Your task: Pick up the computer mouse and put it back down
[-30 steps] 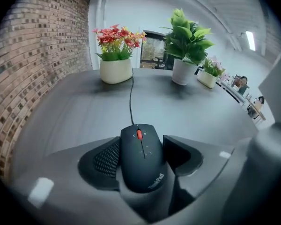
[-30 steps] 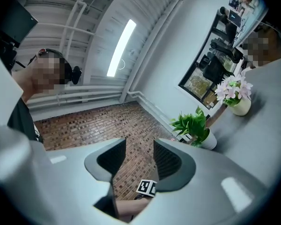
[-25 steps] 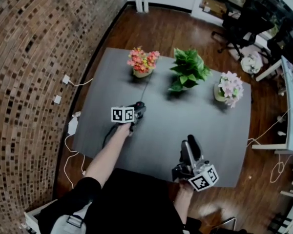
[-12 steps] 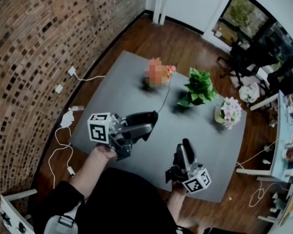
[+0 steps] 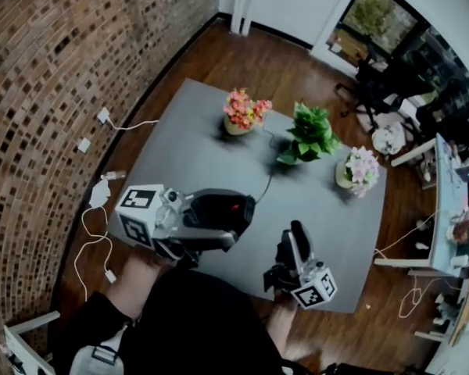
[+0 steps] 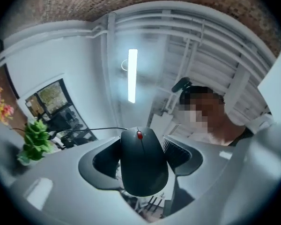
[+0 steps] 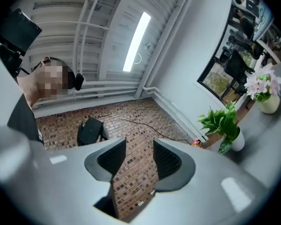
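Right claw (image 7: 138,156): over the near edge of the grey table (image 5: 187,147), jaws parted, nothing between them.
Left claw (image 6: 145,149): above the table's near-left part, clamped on the sides of the black computer mouse (image 5: 221,208), which is held clear of the table.
Mouse cable (image 5: 267,180): trails toward the table's far side.
Table's far edge: orange-pink flowers (image 5: 244,109), green plant (image 5: 309,130), pale pink flowers (image 5: 361,166).

A brick wall (image 5: 55,92) runs along the left; dark wooden floor (image 5: 273,61) surrounds a grey table (image 5: 187,155); a window (image 5: 373,10) and black office chair (image 5: 375,83) sit beyond; a long ceiling light (image 6: 132,74) glows overhead.
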Demonstrator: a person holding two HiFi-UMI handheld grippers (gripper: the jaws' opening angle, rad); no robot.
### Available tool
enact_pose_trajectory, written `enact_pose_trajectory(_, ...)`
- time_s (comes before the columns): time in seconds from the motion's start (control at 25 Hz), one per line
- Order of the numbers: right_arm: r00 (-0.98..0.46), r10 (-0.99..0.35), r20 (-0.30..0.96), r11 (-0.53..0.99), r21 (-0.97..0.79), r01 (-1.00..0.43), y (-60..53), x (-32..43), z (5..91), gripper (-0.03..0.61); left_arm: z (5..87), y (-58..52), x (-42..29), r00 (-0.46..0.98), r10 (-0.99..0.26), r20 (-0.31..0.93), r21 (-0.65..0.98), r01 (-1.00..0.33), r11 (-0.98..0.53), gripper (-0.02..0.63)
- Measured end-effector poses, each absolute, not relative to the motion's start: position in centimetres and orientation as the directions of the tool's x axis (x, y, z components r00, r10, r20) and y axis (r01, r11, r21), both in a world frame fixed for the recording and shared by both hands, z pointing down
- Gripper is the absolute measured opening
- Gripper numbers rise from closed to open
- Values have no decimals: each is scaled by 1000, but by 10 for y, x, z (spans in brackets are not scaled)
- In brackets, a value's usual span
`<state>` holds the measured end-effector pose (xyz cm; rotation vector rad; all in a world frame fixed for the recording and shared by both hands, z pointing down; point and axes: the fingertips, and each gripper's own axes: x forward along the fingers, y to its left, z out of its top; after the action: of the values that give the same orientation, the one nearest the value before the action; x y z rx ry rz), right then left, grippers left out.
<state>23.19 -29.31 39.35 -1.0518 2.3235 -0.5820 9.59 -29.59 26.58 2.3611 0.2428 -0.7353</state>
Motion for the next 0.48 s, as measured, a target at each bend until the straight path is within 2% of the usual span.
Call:
enact_pose_trajectory(0.12,-549,-788,-280,596,-574,-562,-291,241,398,156,355,-334,110,930,-159,-332,637,97,-765,287)
enact_pose_trajectory(0.24,-535,-798,-276,582,-582,-568,-287,250,403,156,490,-375,112,959,-283,12,717,-206,-665,287)
enact_pose_trajectory(0.36,-520,-809,-275,569,-590,-573,-284,262,409,156,614,-407,102,867,-343,362,681,-497,-538,287)
enact_pose_trajectory(0.48,-500,-820,-280,555,-606,-571,-287,289,419,156,705,-445,96,709,-408,575,549,-705,-450,287)
